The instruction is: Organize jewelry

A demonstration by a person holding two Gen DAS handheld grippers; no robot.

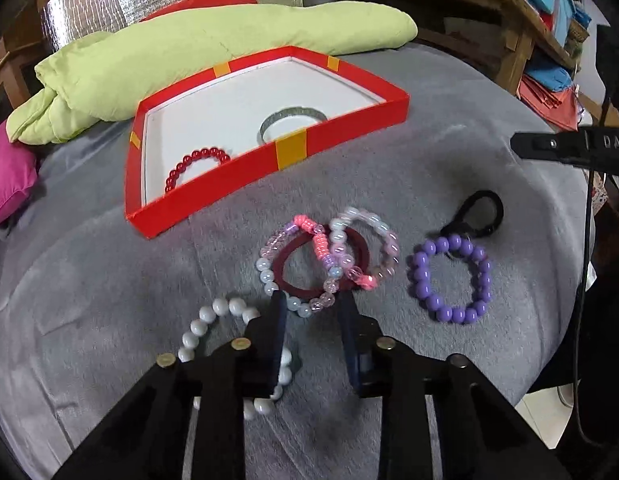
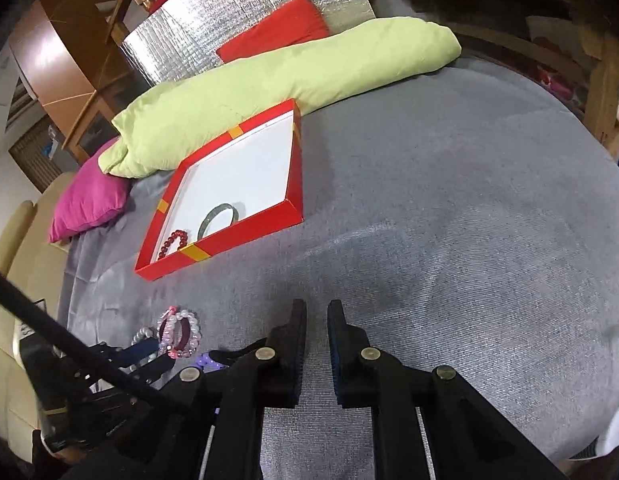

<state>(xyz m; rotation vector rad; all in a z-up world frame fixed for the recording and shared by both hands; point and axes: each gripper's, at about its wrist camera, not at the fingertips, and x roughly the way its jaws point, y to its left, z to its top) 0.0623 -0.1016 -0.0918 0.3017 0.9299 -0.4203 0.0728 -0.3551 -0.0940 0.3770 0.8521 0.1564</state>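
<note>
My left gripper (image 1: 313, 304) straddles the near edge of a tangled pile: a maroon ring (image 1: 287, 254), a pink bead bracelet (image 1: 321, 248) and pale pastel bead bracelets (image 1: 375, 240). Clear beads lie between its jaws, which stand a little apart; no firm press shows. A white bead bracelet (image 1: 213, 320) lies partly under its left finger. A purple bead bracelet (image 1: 449, 280) with a black clasp (image 1: 479, 212) lies to the right. The red box (image 1: 269, 156) holds a red bead bracelet (image 1: 197, 164) and a grey bangle (image 1: 289, 120). My right gripper (image 2: 317, 316) hovers shut and empty over the grey blanket (image 2: 449, 220).
A long green pillow (image 1: 189, 52) lies behind the box, a magenta cushion (image 1: 9, 176) at far left. A silver foil panel (image 2: 237, 12) and a red cushion (image 2: 277, 28) stand at the back. Wooden shelving (image 1: 509, 8) is at the right.
</note>
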